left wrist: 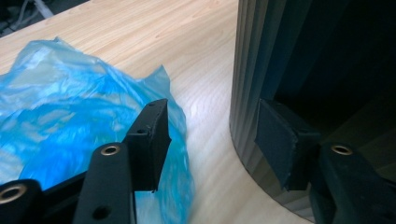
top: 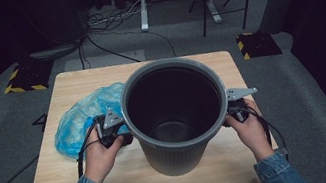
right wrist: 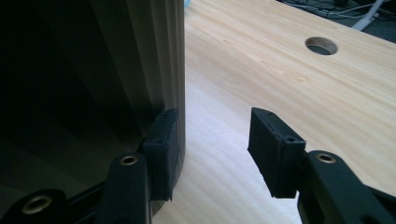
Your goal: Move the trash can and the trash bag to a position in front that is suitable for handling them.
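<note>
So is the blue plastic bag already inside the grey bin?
No, the blue plastic bag lies crumpled on the wooden table to the left of the grey bin, whose inside looks bare.

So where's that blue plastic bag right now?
In the high view the blue plastic bag lies crumpled on the wooden table, on its left side, just left of the grey bin and right beside the left gripper.
</note>
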The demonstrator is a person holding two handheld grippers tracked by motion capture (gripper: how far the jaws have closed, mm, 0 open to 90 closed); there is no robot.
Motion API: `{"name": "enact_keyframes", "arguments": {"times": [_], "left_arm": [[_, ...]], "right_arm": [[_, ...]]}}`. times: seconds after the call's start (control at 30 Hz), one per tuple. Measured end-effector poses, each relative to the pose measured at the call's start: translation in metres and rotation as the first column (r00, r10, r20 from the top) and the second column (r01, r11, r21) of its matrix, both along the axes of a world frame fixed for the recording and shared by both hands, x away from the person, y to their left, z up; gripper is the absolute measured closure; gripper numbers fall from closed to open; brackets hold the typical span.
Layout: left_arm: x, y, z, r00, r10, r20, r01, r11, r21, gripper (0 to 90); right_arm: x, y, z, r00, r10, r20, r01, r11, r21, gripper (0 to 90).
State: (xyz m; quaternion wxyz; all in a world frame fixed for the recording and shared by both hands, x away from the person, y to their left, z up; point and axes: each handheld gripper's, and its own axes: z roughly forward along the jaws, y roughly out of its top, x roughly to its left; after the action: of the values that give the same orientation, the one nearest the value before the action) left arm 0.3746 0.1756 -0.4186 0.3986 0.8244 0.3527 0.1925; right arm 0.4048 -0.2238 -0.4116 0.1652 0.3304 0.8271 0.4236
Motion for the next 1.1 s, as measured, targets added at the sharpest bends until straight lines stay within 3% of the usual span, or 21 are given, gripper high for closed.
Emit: {"name": "enact_keyframes", "arguments": {"times": [0.07,0.2,0.27,0.3,0.33,0.37,0.43,0.5,0.53,0.57,0.67,0.7,0.73,0.77,0.8,0.83,0.9,0.97,1.0,1.07,1.1], "left_arm": [[-0.010,0.001,0.001,1.0000,-0.004,-0.008,0.004,0.9997,0.025,44.6],[-0.029,0.003,0.002,0.9998,-0.010,0.017,0.008,0.9967,0.080,44.7],[-0.036,0.005,0.001,1.0000,-0.007,0.005,0.006,0.9972,0.075,43.8],[-0.039,0.010,-0.001,1.0000,-0.003,-0.002,0.003,0.9971,0.075,34.6],[-0.039,0.010,-0.001,1.0000,-0.003,-0.002,0.003,0.9971,0.075,29.9],[-0.040,0.016,-0.005,0.9997,0.017,0.018,-0.018,0.9975,0.068,28.7],[-0.038,0.021,-0.007,0.9989,0.043,0.021,-0.044,0.9961,0.077,28.6],[-0.033,0.030,-0.011,0.9960,0.085,0.027,-0.088,0.9891,0.118,26.6],[-0.030,0.035,-0.014,0.9941,0.105,0.029,-0.107,0.9889,0.103,25.7],[-0.022,0.044,-0.022,0.9919,0.127,0.007,-0.127,0.9890,0.076,26.4],[-0.014,0.052,-0.032,0.9896,0.142,-0.024,-0.139,0.9871,0.079,29.6],[-0.007,0.057,-0.040,0.9872,0.157,-0.027,-0.153,0.9793,0.133,31.0],[-0.007,0.057,-0.040,0.9872,0.157,-0.027,-0.153,0.9793,0.133,31.1],[-0.003,0.061,-0.047,0.9840,0.178,-0.011,-0.174,0.9742,0.143,32.0],[-0.003,0.061,-0.047,0.9840,0.178,-0.011,-0.174,0.9742,0.143,34.3],[0.000,0.067,-0.055,0.9797,0.197,-0.037,-0.194,0.9779,0.080,35.7],[0.002,0.071,-0.058,0.9785,0.197,-0.059,-0.193,0.9785,0.073,39.6],[0.002,0.078,-0.064,0.9728,0.199,-0.119,-0.186,0.9759,0.115,43.2],[0.002,0.078,-0.064,0.9728,0.199,-0.119,-0.186,0.9759,0.115,44.3],[-0.003,0.082,-0.067,0.9711,0.204,-0.124,-0.195,0.9773,0.084,51.7],[-0.006,0.084,-0.068,0.9702,0.194,-0.145,-0.188,0.9804,0.059,53.0]], "right_arm": [[-0.008,0.002,-0.001,1.0000,0.007,-0.002,-0.007,1.000,0.007,52.6],[-0.023,0.006,-0.002,0.9996,0.027,-0.004,-0.027,1.000,0.011,52.5],[-0.029,0.009,-0.003,0.9994,0.035,0.005,-0.035,0.999,-0.001,47.8],[-0.032,0.009,-0.006,0.9996,0.020,0.021,-0.019,1.000,-0.023,34.5],[-0.032,0.009,-0.006,0.9996,0.020,0.021,-0.019,1.000,-0.023,34.5],[-0.034,0.005,-0.010,0.9990,-0.020,0.039,0.021,0.999,-0.029,26.9],[-0.034,0.002,-0.013,0.9981,-0.043,0.044,0.045,0.998,-0.041,25.6],[-0.035,-0.005,-0.021,0.9965,-0.076,0.033,0.078,0.995,-0.059,21.1],[-0.035,-0.009,-0.026,0.9963,-0.084,0.019,0.085,0.994,-0.064,20.3],[-0.035,-0.017,-0.036,0.9954,-0.095,-0.012,0.093,0.993,-0.073,20.6],[-0.036,-0.023,-0.045,0.9930,-0.110,-0.042,0.106,0.991,-0.083,21.0],[-0.036,-0.027,-0.052,0.9912,-0.114,-0.067,0.109,0.991,-0.079,21.1],[-0.036,-0.027,-0.052,0.9912,-0.114,-0.067,0.109,0.991,-0.079,21.1],[-0.035,-0.028,-0.056,0.9897,-0.119,-0.079,0.113,0.991,-0.078,21.2],[-0.035,-0.029,-0.058,0.9896,-0.118,-0.082,0.111,0.990,-0.082,21.2],[-0.035,-0.028,-0.059,0.9894,-0.117,-0.087,0.110,0.991,-0.080,21.3],[-0.034,-0.027,-0.062,0.9895,-0.109,-0.094,0.102,0.992,-0.077,21.3],[-0.033,-0.024,-0.064,0.9895,-0.104,-0.101,0.095,0.992,-0.082,21.3],[-0.033,-0.024,-0.064,0.9895,-0.104,-0.101,0.095,0.992,-0.082,21.3],[-0.032,-0.021,-0.066,0.9897,-0.095,-0.107,0.086,0.993,-0.084,21.3],[-0.031,-0.019,-0.068,0.9898,-0.088,-0.112,0.079,0.993,-0.085,21.3]]}}
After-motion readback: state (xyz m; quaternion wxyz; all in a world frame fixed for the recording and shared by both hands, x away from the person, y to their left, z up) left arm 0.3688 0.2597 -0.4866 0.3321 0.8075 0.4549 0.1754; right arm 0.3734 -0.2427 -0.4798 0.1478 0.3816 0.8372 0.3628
